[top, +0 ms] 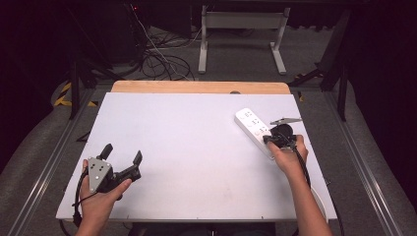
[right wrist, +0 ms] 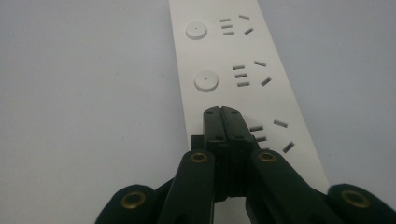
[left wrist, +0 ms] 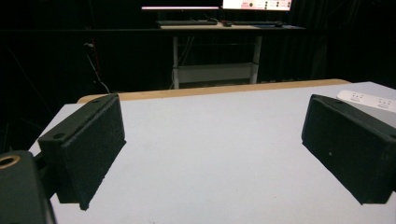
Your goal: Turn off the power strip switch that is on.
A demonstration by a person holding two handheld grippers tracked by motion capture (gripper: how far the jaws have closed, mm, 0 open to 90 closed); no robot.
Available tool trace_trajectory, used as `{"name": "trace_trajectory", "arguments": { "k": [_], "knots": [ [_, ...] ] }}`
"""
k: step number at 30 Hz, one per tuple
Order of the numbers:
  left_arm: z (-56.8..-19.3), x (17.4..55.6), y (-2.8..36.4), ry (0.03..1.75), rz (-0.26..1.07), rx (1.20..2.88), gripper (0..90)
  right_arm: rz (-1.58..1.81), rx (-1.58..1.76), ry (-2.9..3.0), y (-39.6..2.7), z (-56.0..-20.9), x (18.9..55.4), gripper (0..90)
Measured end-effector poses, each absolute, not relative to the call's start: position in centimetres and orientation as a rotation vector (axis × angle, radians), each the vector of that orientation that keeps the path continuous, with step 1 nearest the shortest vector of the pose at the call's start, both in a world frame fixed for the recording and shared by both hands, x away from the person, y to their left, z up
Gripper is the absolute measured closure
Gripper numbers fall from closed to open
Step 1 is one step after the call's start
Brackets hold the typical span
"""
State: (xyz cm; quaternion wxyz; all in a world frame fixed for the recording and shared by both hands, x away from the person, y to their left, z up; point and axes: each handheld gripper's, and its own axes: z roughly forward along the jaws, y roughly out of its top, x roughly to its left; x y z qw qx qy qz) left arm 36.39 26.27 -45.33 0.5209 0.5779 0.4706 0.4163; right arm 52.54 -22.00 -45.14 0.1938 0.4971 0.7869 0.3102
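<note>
Lying under closed right tongs (right wrist: 223, 112), power strip (right wrist: 233, 70)

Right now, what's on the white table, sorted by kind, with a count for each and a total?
Power strip, white, under the shut right gripper: 1
Grippers, counting the open left gripper: 2
Total: 3
</note>
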Motion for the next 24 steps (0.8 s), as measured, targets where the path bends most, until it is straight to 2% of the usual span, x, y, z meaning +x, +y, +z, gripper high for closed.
{"name": "trace_trajectory", "arguments": {
  "k": [24],
  "knots": [
    [-45.36,36.33,26.37,1.138,0.995,1.379,6.9,0.865,1.399,2.198,-21.89,-45.18,52.48,90.0]
  ]
}}
